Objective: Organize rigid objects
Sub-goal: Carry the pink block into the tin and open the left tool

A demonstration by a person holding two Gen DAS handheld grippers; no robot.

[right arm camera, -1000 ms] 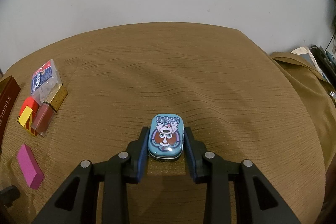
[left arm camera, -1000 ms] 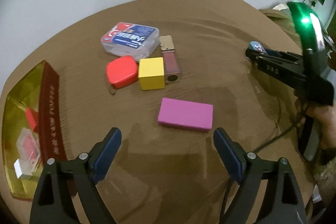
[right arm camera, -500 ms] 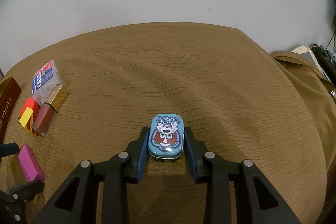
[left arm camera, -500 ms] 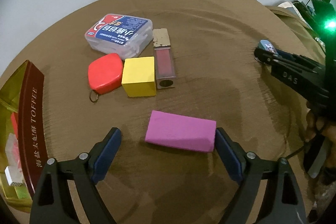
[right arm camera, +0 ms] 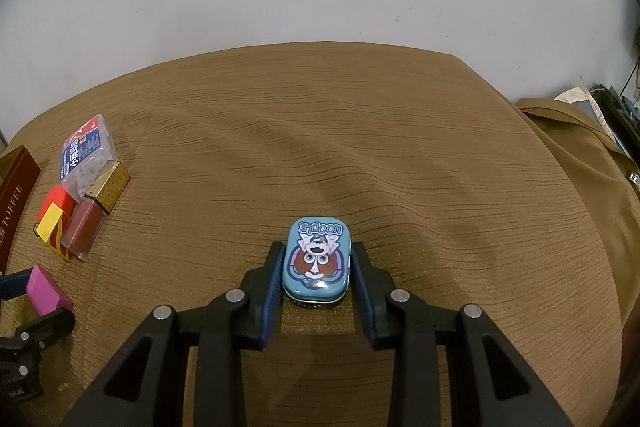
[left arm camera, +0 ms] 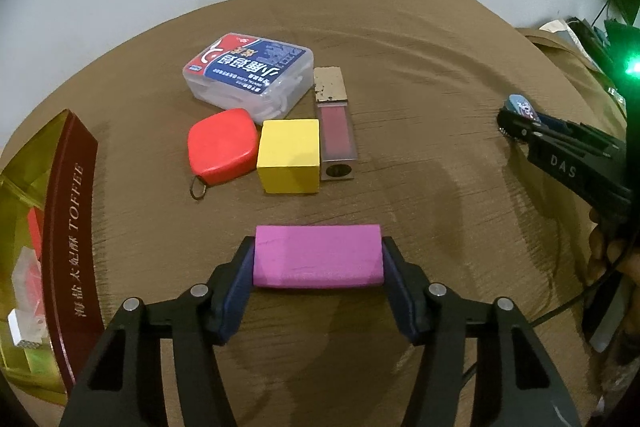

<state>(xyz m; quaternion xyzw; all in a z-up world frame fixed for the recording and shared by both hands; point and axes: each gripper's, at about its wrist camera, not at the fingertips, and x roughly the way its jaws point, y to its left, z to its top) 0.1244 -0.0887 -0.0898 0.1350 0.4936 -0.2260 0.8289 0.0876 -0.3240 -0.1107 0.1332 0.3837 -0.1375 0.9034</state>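
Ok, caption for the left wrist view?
Left gripper shut on the pink block, with the yellow cube and red tape measure beyond.

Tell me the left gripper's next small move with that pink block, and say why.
Probably lift it straight up. The left gripper has its pads against both ends of the pink block, which seems to rest on the tablecloth. The toffee box, open at the left, looks like its destination, so the block must clear the cloth first.
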